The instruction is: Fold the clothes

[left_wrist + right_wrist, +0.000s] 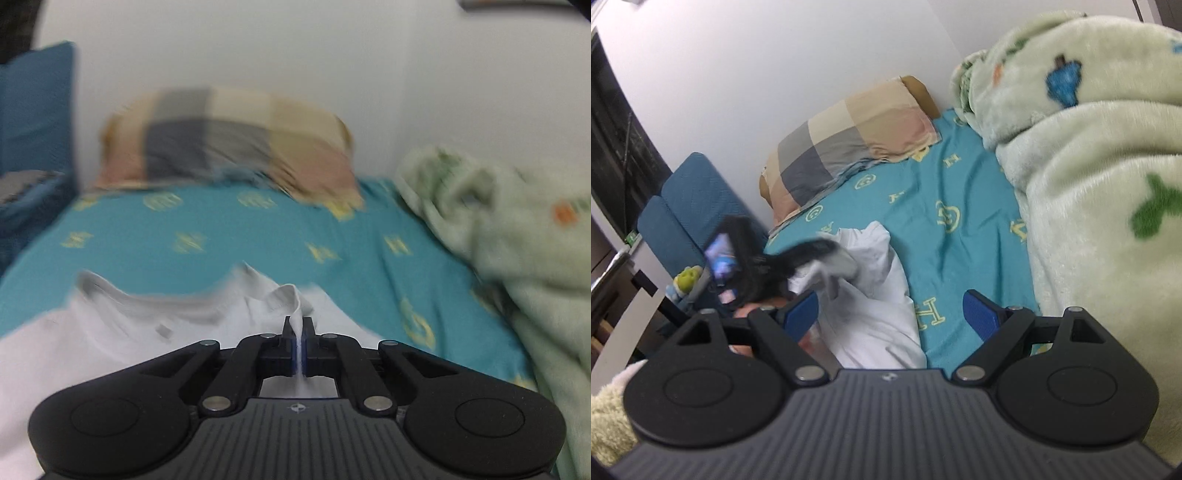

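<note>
My left tool [298, 325] clenched on pinch of white shirt [110, 332]; fabric runs up between blue pads. Shirt lies on bed sheet [221, 229], teal with yellow print. My right tool [891, 314] released, pads wide apart, hovering above shirt [875, 295] edge. On sheet [960, 184] I read yellow letters "H" beside shirt; smiley faces nearer checked pillow [849, 144]. Pale green blanket [1089, 184] heaped on far side of sheet from shirt. Left view blurred.
</note>
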{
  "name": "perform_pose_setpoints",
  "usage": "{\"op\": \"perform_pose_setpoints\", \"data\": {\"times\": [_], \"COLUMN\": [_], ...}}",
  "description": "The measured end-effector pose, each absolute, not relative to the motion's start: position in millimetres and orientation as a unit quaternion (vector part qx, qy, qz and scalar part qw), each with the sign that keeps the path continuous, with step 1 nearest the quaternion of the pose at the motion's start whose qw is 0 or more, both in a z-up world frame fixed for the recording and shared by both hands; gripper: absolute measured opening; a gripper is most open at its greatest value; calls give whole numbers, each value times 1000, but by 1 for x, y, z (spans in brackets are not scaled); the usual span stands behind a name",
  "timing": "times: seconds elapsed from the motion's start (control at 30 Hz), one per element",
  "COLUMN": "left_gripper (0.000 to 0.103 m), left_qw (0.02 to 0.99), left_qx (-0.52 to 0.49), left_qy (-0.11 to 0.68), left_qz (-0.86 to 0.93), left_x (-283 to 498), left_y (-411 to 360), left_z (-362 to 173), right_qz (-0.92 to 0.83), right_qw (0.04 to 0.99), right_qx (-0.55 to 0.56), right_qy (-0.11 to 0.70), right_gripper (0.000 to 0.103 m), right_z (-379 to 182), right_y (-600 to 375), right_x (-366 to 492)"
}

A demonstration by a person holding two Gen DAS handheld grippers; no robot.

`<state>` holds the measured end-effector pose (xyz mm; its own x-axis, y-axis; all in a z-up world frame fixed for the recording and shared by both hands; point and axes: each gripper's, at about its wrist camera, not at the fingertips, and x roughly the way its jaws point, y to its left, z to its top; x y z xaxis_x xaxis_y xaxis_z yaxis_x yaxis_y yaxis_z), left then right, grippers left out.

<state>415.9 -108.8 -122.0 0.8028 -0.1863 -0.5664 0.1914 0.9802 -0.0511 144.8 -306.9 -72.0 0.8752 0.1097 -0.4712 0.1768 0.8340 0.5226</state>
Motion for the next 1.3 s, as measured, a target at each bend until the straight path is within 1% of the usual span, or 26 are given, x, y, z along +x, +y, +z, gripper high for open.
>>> {"op": "perform_pose_setpoints", "data": {"times": [0.1,0.3,0.33,0.37,0.4,0.43,0.53,0.57,0.73,0.9,0.93,1.1,1.2,1.3], "left_gripper": [2,4,13,18,29,38,41,42,51,53,55,55,55,55], "left_qw": [952,918,918,919,921,923,929,928,928,917,912,884,870,858], "left_qx": [-27,-48,-51,-53,-53,-52,-31,-35,-60,-84,-91,-110,-95,-61], "left_qy": [301,393,393,392,386,380,367,367,357,363,366,393,412,438], "left_qz": [-58,7,4,1,-6,-14,-38,-46,-89,-145,-159,-228,-253,-261], "left_x": [432,462,458,454,446,437,395,379,280,171,149,58,25,7], "left_y": [-88,-47,-45,-42,-41,-40,-39,-37,-40,-57,-62,-99,-129,-160], "left_z": [-120,-155,-151,-146,-139,-132,-110,-103,-69,-51,-52,-69,-91,-116], "right_qz": [-25,-20,-19,-13,-8,-3,9,16,26,30,28,17,-11,-13], "right_qw": [926,931,931,931,932,934,944,944,948,950,952,963,962,951], "right_qx": [281,262,262,263,261,258,230,229,211,204,199,181,194,238], "right_qy": [252,255,254,253,250,247,236,236,236,233,231,197,191,195], "right_gripper": [87,87,87,87,87,87,87,87,87,87,87,87,87,87], "right_z": [-73,-75,-75,-74,-72,-70,-63,-62,-52,-28,-20,8,-2,-14], "right_y": [-305,-304,-305,-306,-306,-305,-301,-301,-302,-309,-310,-324,-335,-346], "right_x": [147,150,150,151,151,150,148,147,133,102,91,27,-8,-22]}}
